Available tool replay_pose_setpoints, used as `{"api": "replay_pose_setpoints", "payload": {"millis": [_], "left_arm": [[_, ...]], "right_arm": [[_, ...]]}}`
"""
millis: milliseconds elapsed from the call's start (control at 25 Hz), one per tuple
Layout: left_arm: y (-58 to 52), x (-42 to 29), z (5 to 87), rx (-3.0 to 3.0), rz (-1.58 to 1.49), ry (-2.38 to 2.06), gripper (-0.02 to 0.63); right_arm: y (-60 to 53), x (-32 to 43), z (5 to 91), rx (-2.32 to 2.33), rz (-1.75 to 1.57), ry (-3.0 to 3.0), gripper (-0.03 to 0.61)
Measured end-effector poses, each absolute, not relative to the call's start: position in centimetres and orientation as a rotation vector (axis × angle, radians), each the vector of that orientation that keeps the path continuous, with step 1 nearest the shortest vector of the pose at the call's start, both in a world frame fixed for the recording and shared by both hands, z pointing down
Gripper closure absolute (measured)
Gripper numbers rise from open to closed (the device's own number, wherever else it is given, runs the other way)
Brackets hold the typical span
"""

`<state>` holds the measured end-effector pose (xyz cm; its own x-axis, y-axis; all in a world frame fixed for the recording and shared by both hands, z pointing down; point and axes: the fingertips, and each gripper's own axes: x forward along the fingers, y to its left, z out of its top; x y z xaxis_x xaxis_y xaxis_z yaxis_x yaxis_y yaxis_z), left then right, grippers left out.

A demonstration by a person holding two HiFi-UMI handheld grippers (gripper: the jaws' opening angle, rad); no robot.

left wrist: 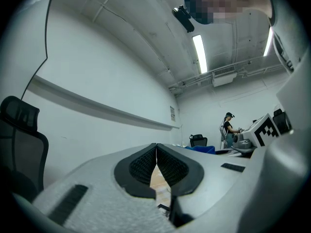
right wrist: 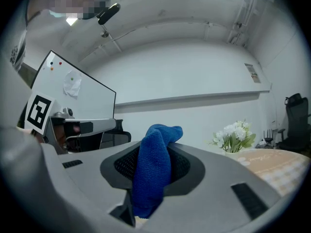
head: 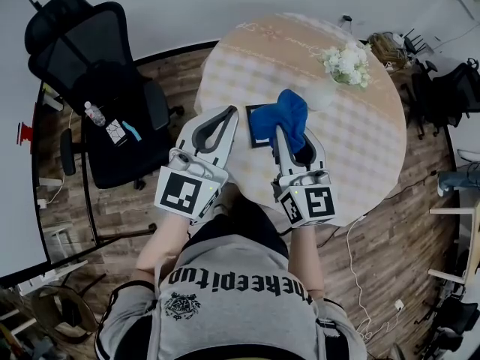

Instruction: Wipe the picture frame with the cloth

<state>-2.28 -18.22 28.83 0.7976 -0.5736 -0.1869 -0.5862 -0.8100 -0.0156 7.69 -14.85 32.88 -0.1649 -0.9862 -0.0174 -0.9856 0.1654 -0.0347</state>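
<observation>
A dark picture frame (head: 257,112) lies flat on the round table (head: 352,141), near its front-left part. A blue cloth (head: 289,117) covers most of the frame. My right gripper (head: 289,128) is shut on the blue cloth (right wrist: 154,171), which bulges up between its jaws, and it hovers over the frame's right side. My left gripper (head: 230,112) is shut with nothing in it, its tip close to the frame's left edge. In the left gripper view the left gripper's (left wrist: 156,152) pads meet at the tip, and the blue cloth (left wrist: 201,149) shows far right.
A vase of white flowers (head: 346,64) stands on the table behind the frame; it appears as white flowers (right wrist: 236,135) in the right gripper view too. A black office chair (head: 105,96) holding a bottle (head: 94,114) sits to the left. Another person (left wrist: 227,129) works far off.
</observation>
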Motion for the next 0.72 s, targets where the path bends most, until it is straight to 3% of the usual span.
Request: {"api": "replay_pose_setpoints", "payload": {"millis": [720], "left_arm": [[-25.5,-0.4,31.3,-2.954,0.207,1.122,0.595]], "right_arm": [[-24.6,10.2,38.3,-1.954,-0.235,2.548,0.472]]}}
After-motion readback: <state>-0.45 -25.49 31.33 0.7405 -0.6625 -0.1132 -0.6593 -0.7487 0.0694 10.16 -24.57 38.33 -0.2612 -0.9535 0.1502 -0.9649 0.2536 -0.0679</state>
